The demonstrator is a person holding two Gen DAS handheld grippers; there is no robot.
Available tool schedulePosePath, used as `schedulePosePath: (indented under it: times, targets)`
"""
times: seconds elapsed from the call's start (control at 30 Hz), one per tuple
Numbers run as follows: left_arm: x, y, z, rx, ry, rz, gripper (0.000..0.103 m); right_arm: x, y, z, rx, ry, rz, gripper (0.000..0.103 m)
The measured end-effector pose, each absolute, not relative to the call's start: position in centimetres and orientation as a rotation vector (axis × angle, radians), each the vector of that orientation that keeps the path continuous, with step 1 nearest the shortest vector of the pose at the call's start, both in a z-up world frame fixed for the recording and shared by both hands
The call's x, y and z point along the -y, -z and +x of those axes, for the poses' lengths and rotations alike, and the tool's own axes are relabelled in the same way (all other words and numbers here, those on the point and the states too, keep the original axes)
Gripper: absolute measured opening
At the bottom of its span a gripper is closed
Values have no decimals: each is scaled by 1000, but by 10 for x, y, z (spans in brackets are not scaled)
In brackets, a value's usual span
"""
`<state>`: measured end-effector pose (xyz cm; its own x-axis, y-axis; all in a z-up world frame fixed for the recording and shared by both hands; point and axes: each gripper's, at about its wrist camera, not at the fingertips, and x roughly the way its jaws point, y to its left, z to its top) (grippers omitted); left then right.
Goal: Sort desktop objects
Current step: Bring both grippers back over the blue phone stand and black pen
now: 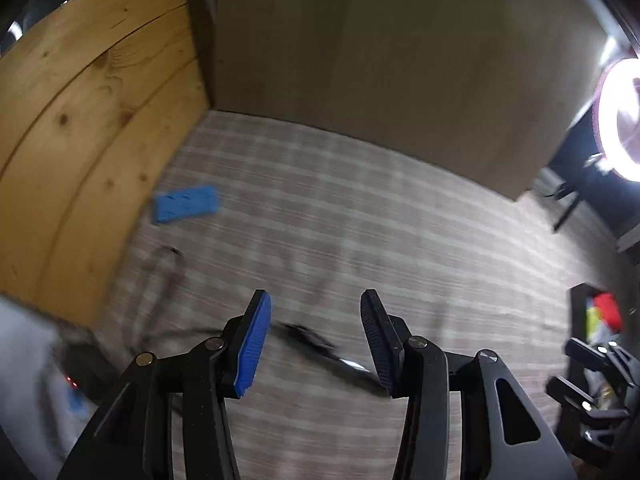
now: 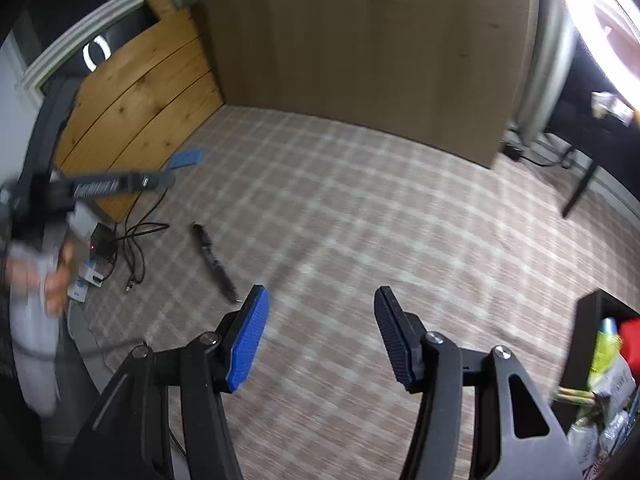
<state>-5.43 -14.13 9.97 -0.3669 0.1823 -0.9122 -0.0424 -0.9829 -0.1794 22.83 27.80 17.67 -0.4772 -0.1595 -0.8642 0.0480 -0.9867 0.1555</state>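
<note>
Both grippers hover over the checked tablecloth with fingers spread, pinching nothing. The left gripper (image 1: 316,334) hangs just above a dark pen-like object (image 1: 320,346) (blurred, its make unclear), which lies toward the table's left side. The right gripper (image 2: 320,330) faces broad bare cloth (image 2: 360,208) running to the far edge, where brown panels (image 2: 360,40) stand. A blue block (image 1: 185,203) sits by the left wooden board (image 1: 80,128); a dark bin (image 2: 600,360) occupies the right edge.
</note>
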Motion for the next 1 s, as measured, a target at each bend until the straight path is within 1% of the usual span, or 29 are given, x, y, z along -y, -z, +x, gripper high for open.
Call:
schedulePosePath:
  times: [0.03,0.07,0.17,0.23,0.27,0.3,0.33,0.37,0.43,0.6,0.8,0.9,1.0]
  targets:
    - [146,-98,-60,158,-2485,-1692,45,-270,-175,225,156,2583,1537,54]
    - [153,-93,-72,87,-2483,-1713,45,-265,-173,222,150,2573,1541,54]
    - [172,-83,-95,-42,-2452,-1735,45,-253,-166,213,130,2542,1556,54]
    - [180,-69,-114,-161,-2381,-1765,45,-244,-162,207,106,2522,1569,54]
    - [180,-65,-118,-212,-2362,-1773,48,-242,-160,204,98,2514,1573,54]
    - [180,-57,-124,-345,-2331,-1785,51,-240,-158,202,90,2506,1576,54]
    - [180,-53,-127,-410,-2315,-1789,57,-238,-155,198,87,2497,1580,54]
    - [179,-47,-131,-491,-2284,-1792,61,-237,-153,195,87,2487,1585,54]
    - [180,-35,-137,-594,-2202,-1797,61,-234,-147,186,83,2460,1600,54]
    - [182,-12,-155,-717,-2085,-1821,64,-219,-128,167,8,2386,1635,54]
    - [186,16,-177,-792,-1971,-1869,65,-187,-115,148,-112,2275,1603,54]
    - [188,25,-186,-807,-1943,-1886,69,-171,-109,137,-162,2223,1587,54]
    - [190,28,-195,-792,-1929,-1883,77,-160,-103,127,-203,2189,1576,54]
